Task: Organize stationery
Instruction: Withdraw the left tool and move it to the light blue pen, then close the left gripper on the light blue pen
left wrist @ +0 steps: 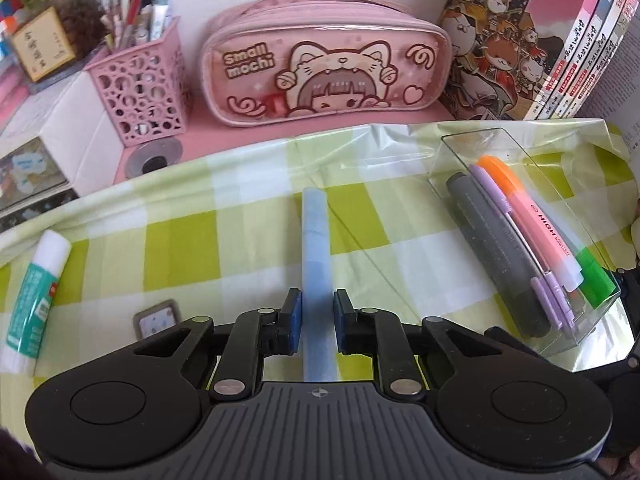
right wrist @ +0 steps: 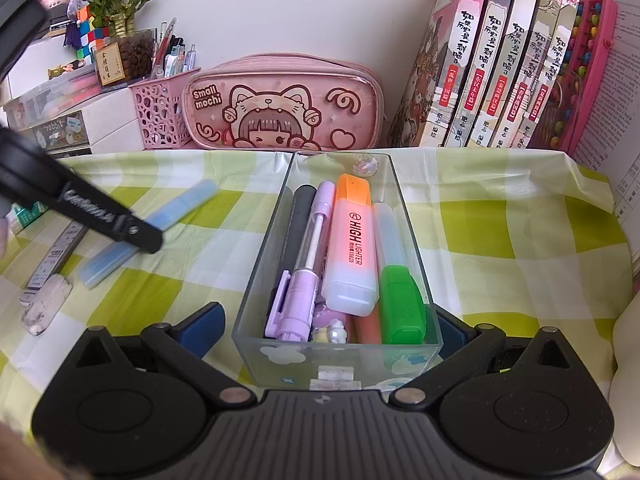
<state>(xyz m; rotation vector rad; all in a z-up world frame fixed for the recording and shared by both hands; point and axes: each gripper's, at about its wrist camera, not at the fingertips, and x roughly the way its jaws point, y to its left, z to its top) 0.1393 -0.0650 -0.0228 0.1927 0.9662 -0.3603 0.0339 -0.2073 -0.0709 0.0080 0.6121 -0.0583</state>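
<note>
A pale blue highlighter (left wrist: 316,264) lies on the green checked cloth (left wrist: 200,248) between the blue pads (left wrist: 293,316) of my left gripper (left wrist: 316,320); the jaws sit close on both sides of it, and contact cannot be judged. It also shows in the right wrist view (right wrist: 160,220), partly under the left gripper's arm (right wrist: 100,216). A clear box (right wrist: 340,360) holding an orange highlighter (right wrist: 352,240), a green one (right wrist: 400,304), a purple pen (right wrist: 308,256) and a grey marker stands between the spread fingers of my right gripper (right wrist: 332,328), which is open around it.
A glue stick (left wrist: 36,296) and a small eraser (left wrist: 156,318) lie at left. A pink pencil case (left wrist: 324,68), a pink pen holder (left wrist: 140,92) and books (right wrist: 500,60) stand along the back. A refill case (right wrist: 52,260) and a clear item (right wrist: 46,304) lie at left.
</note>
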